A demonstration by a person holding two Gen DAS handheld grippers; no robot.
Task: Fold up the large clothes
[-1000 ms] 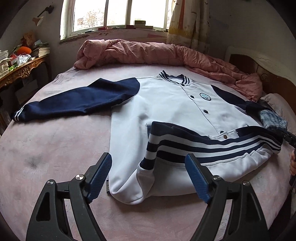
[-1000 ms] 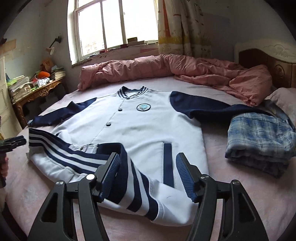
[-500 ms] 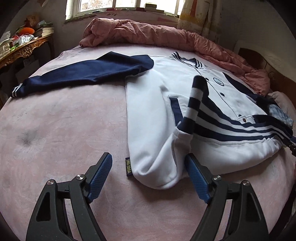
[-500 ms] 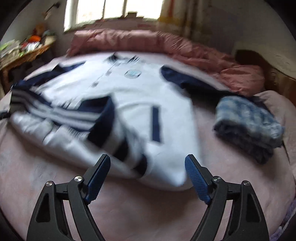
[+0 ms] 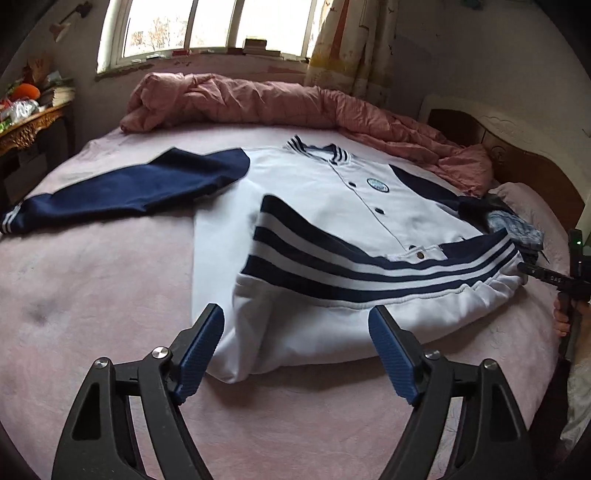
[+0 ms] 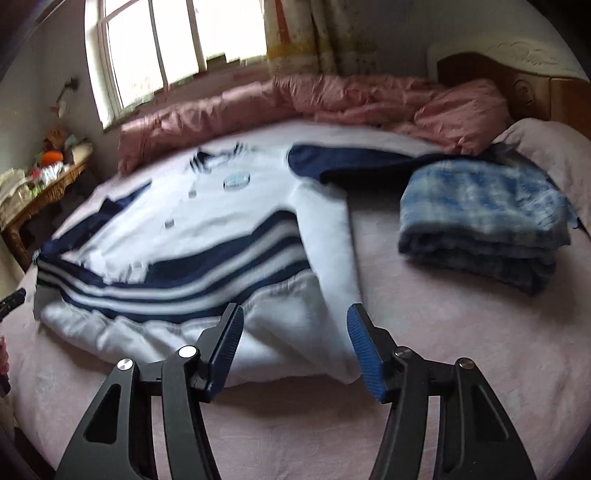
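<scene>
Jacket [image 5: 332, 206] flat on bed [image 5: 92, 295], hem folded up.

Jacket [image 5: 314, 206] lies flat mid-bed [image 5: 92, 295], collar toward the far edge, hem folded up over its front at the near edge. One sleeve [image 5: 122, 192] stretches out toward the bed's left edge. Rumpled quilt [image 5: 258, 103] runs along the far edge, under the window [image 5: 207, 26]. Folded plaid garment [image 6: 480, 218] sits near the headboard [image 6: 517, 85] end, just beside the jacket's other sleeve. Cluttered side table [image 5: 26, 118] stands off the far left corner.
</scene>
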